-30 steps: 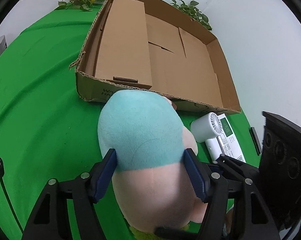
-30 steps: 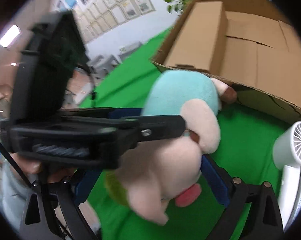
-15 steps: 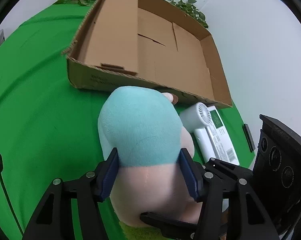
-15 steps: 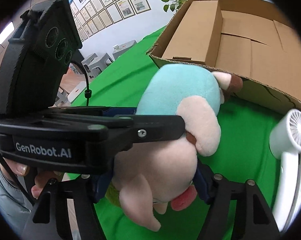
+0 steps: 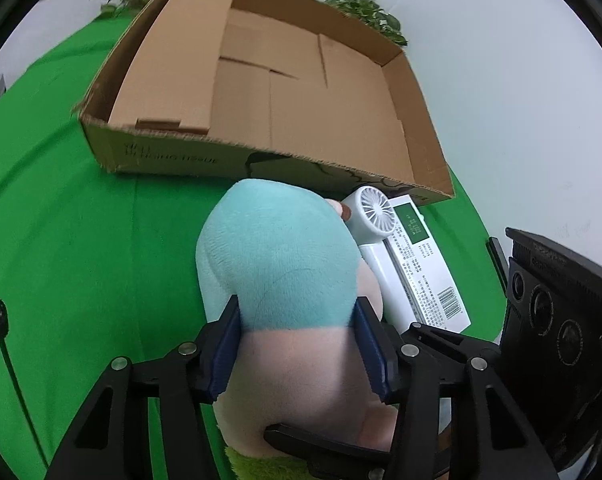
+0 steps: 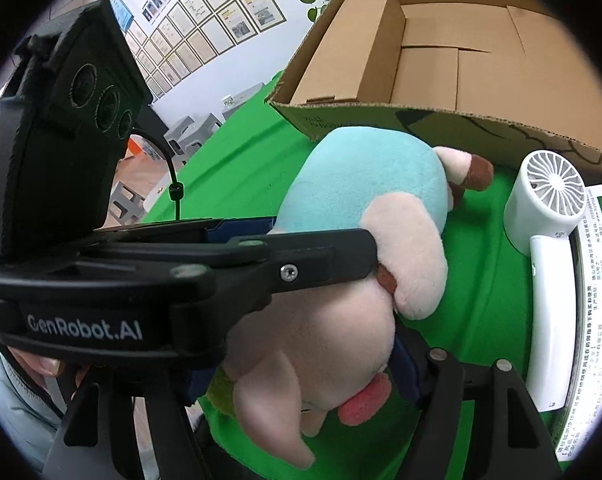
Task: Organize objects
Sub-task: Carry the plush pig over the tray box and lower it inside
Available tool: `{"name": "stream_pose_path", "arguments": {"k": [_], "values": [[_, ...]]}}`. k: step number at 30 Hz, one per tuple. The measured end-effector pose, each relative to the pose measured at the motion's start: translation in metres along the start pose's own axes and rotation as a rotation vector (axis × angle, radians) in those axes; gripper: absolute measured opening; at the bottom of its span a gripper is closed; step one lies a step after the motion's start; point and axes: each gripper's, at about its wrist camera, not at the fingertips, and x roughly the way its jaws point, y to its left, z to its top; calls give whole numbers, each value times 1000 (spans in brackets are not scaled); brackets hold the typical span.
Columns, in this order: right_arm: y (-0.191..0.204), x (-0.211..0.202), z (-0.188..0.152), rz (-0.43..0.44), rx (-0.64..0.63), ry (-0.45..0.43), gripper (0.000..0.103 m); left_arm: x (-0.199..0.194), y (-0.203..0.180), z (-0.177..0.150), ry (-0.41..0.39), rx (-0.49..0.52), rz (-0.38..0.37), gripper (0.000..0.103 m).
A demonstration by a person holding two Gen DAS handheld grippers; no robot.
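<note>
The left tool (image 5: 297, 344) pinches the plush (image 5: 285, 276) across its middle, blue pads pressed into both flanks; the right tool (image 6: 301, 364) grips the same plush lower down, its pads sunk in the pale body; the plush hangs above the green desk (image 5: 81, 240), just short of the box (image 5: 261, 96); a fan (image 5: 371, 216) and a white packet (image 5: 425, 268) lie beside it. Step in hand, I judge: carrying the plush to the box; next calls for lifting over the near wall, then releasing both tools.
</note>
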Motion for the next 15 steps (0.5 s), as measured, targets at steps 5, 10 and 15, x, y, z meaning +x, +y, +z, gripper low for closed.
{"name": "stream_pose_path", "arguments": {"k": [5, 10, 15], "values": [[10, -38, 9, -31, -28, -107, 68, -31, -46, 27, -133, 123, 14, 49], [22, -127, 36, -105, -146, -329, 68, -84, -99, 74, -328, 301, 17, 49], [34, -176, 83, -196, -260, -489, 68, -121, -131, 118, -461, 413, -12, 50]]}}
